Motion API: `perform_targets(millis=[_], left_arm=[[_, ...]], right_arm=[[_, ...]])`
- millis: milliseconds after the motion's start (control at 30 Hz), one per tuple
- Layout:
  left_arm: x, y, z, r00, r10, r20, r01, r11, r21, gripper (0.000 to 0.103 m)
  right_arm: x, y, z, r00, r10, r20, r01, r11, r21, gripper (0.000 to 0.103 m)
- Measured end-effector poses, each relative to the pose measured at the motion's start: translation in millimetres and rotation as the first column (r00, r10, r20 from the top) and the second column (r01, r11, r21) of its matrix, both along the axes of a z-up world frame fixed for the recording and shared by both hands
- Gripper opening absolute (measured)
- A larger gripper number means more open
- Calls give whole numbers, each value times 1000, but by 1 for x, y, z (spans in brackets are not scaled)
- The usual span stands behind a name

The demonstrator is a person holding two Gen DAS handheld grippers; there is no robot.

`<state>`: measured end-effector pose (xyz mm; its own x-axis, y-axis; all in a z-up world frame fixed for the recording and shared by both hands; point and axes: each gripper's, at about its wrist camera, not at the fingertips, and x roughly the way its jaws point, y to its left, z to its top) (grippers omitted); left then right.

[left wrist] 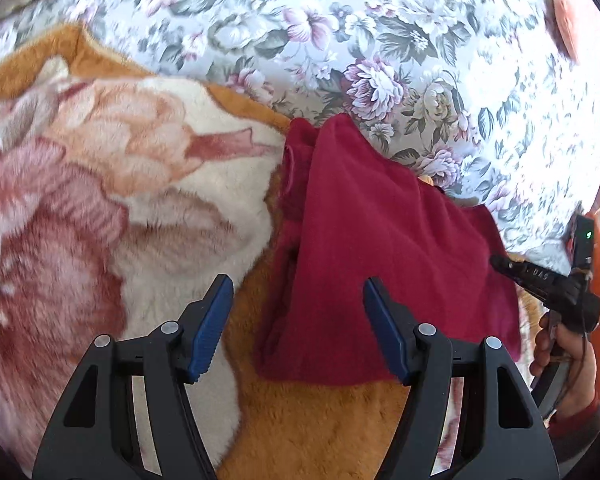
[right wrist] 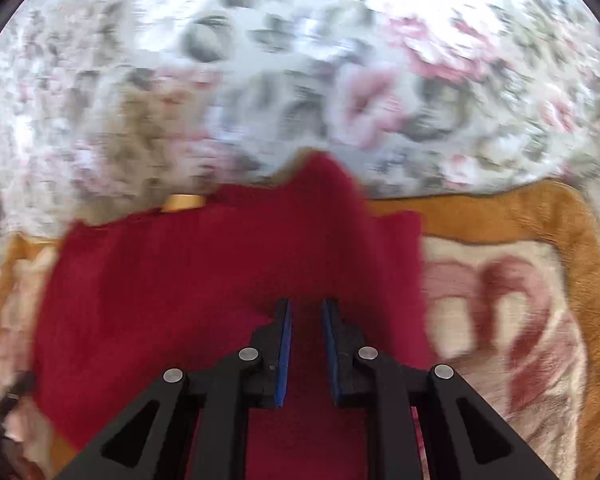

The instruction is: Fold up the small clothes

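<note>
A dark red fleece garment (left wrist: 380, 240) lies on a plush blanket, with one flap folded over along a ridge that runs away from me. My left gripper (left wrist: 298, 284) hovers open over its near left edge, blue pads wide apart and nothing between them. My right gripper (left wrist: 496, 261) reaches the garment's right edge, held by a person's hand (left wrist: 560, 356). In the right wrist view, which is blurred, the right gripper (right wrist: 306, 304) has its pads close together and red garment (right wrist: 180, 280) fabric fills the narrow gap.
The orange, cream and pink plush blanket (left wrist: 100, 200) (right wrist: 500, 300) covers the near part of a bed. A floral sheet (left wrist: 340, 40) (right wrist: 260, 60) stretches beyond it. An orange cloth (left wrist: 564, 20) lies at the far right.
</note>
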<state>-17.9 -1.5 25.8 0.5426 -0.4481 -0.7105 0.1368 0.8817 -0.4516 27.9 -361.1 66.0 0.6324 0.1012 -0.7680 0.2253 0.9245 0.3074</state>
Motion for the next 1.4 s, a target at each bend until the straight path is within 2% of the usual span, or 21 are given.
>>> perform_targets(millis=[33, 100, 167, 300, 433, 500, 567, 667, 767, 833, 900, 967, 1067, 1167, 1200, 1233, 1267, 1300, 1400], left_arm=[[-1, 1, -2, 1000, 8, -12, -8, 1000, -11, 68], [-2, 1, -4, 1000, 19, -24, -19, 1000, -16, 68], [-3, 0, -7, 999, 19, -36, -19, 1000, -11, 70], [-1, -4, -12, 999, 15, -37, -15, 1000, -3, 73], [3, -1, -15, 999, 12, -43, -13, 1000, -25, 74], [4, 2, -17, 999, 11, -46, -13, 998, -53, 79], [5, 3, -18, 999, 16, -48, -20, 997, -76, 80], [7, 2, -18, 999, 13, -43, -16, 998, -69, 80], [8, -1, -18, 999, 12, -35, -14, 998, -54, 81], [9, -2, -19, 999, 12, -33, -14, 999, -52, 82], [11, -2, -19, 999, 12, -33, -13, 998, -61, 84], [12, -2, -20, 1000, 13, -28, -15, 998, -67, 84], [14, -3, -19, 1000, 8, -21, -9, 998, -56, 84], [16, -6, -19, 1000, -2, -10, 1, 998, -61, 84], [17, -5, -19, 1000, -7, -7, 6, 997, -77, 70], [19, -7, -19, 1000, -17, -11, 16, 994, -108, 56], [23, -6, -22, 998, -48, -35, 42, 985, -169, 31], [25, -5, -26, 996, -68, -61, 53, 975, -217, 30], [22, -9, -15, 997, -73, -3, 71, 979, -190, 26]], right_arm=[[2, 7, 7, 1000, 21, 17, -22, 999, 35, 18], [10, 32, 25, 993, 98, 69, -105, 989, 106, 34], [22, 56, 38, 981, 165, 102, -181, 969, 168, 39], [54, 116, 50, 955, 286, 80, -296, 931, 214, 43], [86, 177, 50, 920, 391, 20, -389, 909, 149, 44], [100, 205, 47, 910, 414, -5, -411, 906, 100, 45], [116, 221, 39, 904, 427, -38, -423, 903, 80, 45], [139, 239, 25, 895, 428, -127, -427, 903, 34, 45], [151, 249, 21, 896, 421, -145, -425, 905, -1, 48], [162, 254, 17, 900, 408, -156, -414, 910, -6, 54], [170, 261, 11, 889, 416, -190, -424, 906, -5, 70], [174, 273, 3, 872, 434, -225, -458, 886, -70, 76], [172, 293, -3, 851, 456, -261, -513, 830, -221, 75], [164, 285, -1, 871, 443, -212, -487, 836, -255, 50], [160, 279, 1, 870, 457, -185, -491, 838, -240, 40], [157, 273, 4, 871, 462, -167, -490, 841, -230, 36], [152, 266, 8, 873, 468, -140, -488, 848, -209, 29], [147, 257, 13, 876, 469, -108, -481, 859, -176, 27], [129, 225, 34, 891, 454, 0, -452, 887, -91, 24]])
